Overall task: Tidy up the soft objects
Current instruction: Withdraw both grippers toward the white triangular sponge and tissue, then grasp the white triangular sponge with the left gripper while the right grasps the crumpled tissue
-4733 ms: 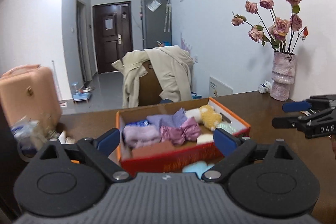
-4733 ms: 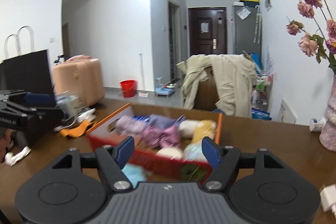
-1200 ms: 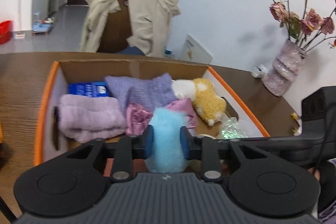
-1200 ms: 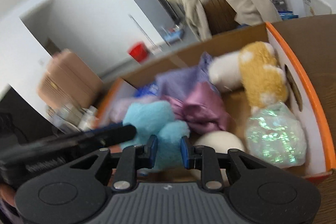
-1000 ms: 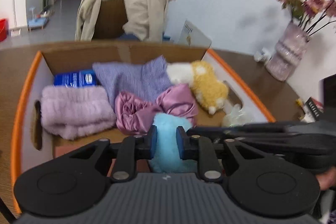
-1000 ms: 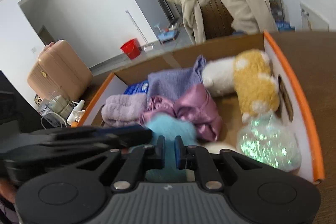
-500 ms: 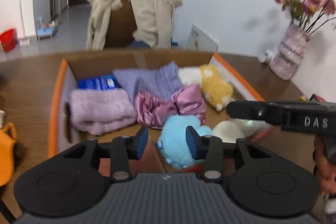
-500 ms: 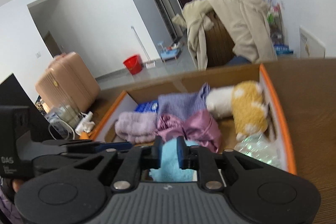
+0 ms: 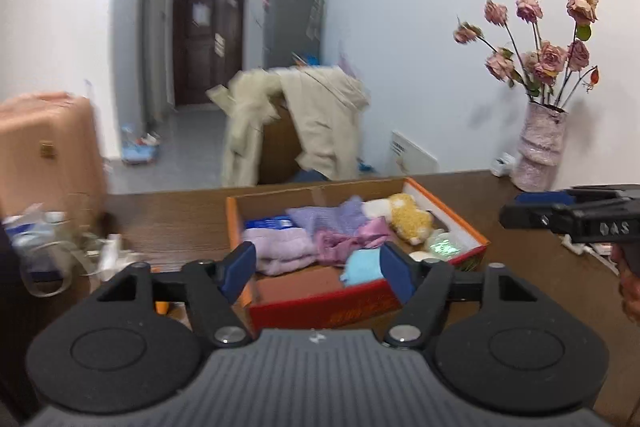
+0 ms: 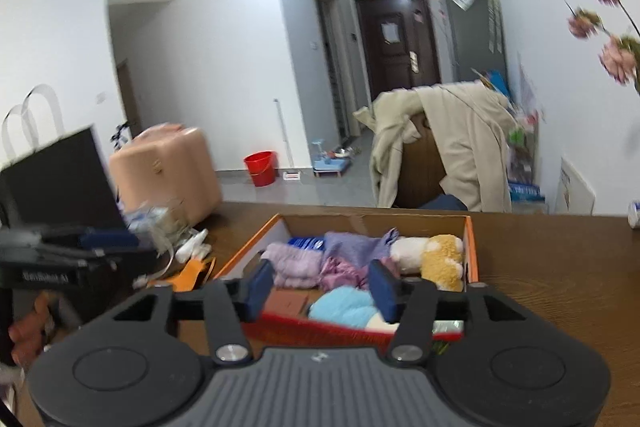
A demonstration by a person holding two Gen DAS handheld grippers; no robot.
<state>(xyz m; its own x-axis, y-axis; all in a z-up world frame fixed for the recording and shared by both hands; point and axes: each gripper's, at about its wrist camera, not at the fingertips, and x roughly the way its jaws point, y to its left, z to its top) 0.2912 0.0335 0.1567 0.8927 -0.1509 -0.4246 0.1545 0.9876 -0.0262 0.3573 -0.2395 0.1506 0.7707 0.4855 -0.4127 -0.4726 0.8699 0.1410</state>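
Observation:
An orange-rimmed cardboard box (image 9: 460, 211) (image 10: 471, 247) on the brown table holds soft things: a light blue plush (image 9: 362, 265) (image 10: 344, 305) at its near edge, a pink towel (image 9: 280, 249), a lilac cloth (image 9: 328, 217), a pink satin bow (image 9: 344, 239), a yellow-white plush (image 9: 408, 217) (image 10: 440, 259) and a shiny green pouch (image 9: 444, 247). My left gripper (image 9: 316, 271) is open and empty, held back in front of the box. My right gripper (image 10: 324, 287) is open and empty, also back from the box. Each gripper shows at the edge of the other's view.
A vase of dried roses (image 9: 540, 147) stands at the table's back right. Clutter of plastic and an orange item (image 10: 192, 275) lies left of the box. A coat-draped chair (image 9: 304, 123) and a peach suitcase (image 10: 168, 167) stand beyond the table.
Both grippers held the blue plush over the box, then opened and let it go into the box's near edge. Both have since pulled back and up from the box.

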